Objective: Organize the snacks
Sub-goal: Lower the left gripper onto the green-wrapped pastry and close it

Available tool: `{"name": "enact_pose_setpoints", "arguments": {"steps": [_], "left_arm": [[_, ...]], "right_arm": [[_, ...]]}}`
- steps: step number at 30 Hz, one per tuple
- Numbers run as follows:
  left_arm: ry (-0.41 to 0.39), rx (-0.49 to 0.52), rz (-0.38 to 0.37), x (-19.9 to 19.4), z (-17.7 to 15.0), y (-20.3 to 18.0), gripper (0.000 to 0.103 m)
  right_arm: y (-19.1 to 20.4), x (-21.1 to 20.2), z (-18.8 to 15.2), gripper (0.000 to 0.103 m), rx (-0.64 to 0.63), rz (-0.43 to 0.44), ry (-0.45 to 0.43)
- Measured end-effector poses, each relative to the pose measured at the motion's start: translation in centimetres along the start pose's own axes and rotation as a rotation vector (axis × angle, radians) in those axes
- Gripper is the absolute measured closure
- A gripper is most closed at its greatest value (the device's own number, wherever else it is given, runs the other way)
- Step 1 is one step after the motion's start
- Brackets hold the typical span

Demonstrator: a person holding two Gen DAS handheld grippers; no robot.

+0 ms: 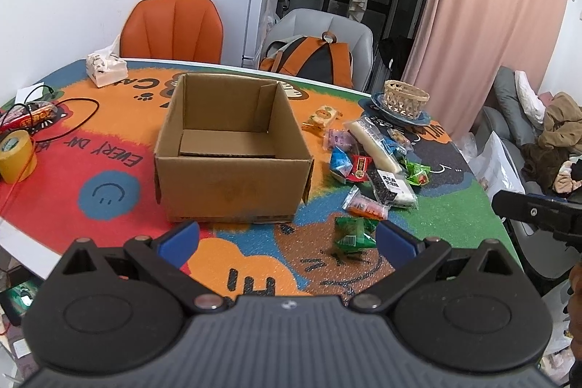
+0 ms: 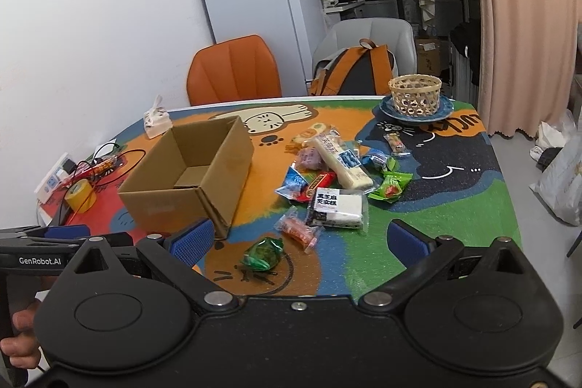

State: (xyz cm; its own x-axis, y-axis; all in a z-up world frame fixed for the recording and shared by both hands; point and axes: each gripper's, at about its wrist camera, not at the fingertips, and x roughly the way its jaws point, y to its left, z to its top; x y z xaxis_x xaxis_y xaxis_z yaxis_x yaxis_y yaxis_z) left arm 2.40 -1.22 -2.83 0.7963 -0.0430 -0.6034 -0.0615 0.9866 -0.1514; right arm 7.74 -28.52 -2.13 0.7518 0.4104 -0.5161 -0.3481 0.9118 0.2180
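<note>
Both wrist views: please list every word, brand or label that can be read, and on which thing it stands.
"GenRobot.AI": side of the left gripper.
"EVERY DAY": upside down on the table mat.
"黑芝麻 芡实糕": black-and-white snack pack.
Print on the red snack packet, long white pack and yellow tape roll: too small to read.

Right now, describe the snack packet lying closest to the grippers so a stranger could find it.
Start at the open cardboard box on the colourful mat; the snack pile lies to its right. Nearest the camera, apart from the pile, sits a small green packet on the mat's brown patch. It is crumpled, shiny and alone, unlike the orange-filled clear packet just beyond it.
</note>
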Motion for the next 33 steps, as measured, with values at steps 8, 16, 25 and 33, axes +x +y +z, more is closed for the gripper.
{"name": "enact_pose_setpoints", "arguments": {"steps": [8,16,25,33], "left_arm": [[-0.004,-0.029,-0.012,2.3,-0.4,-0.3,0.001],[-0.002,-0.042,-0.009,4.4,-0.6,-0.5,0.002],[0.025,-0.022,-0.037,7.3,-1.0,-1.8,0.002],[0.046,-0.018,-0.067,9.8,-1.4,-3.0,0.009]], "right_arm": [[-0.9,1.9,-0.9,0.000,0.007,0.014,0.026],[-2.4,3.9,-1.9,0.000,0.046,0.009,0.036],[-3.6,6.8,-2.9,0.000,0.044,-0.038,0.060],[-4.9,8.4,-3.4,0.001,0.063,-0.032,0.089]]}}
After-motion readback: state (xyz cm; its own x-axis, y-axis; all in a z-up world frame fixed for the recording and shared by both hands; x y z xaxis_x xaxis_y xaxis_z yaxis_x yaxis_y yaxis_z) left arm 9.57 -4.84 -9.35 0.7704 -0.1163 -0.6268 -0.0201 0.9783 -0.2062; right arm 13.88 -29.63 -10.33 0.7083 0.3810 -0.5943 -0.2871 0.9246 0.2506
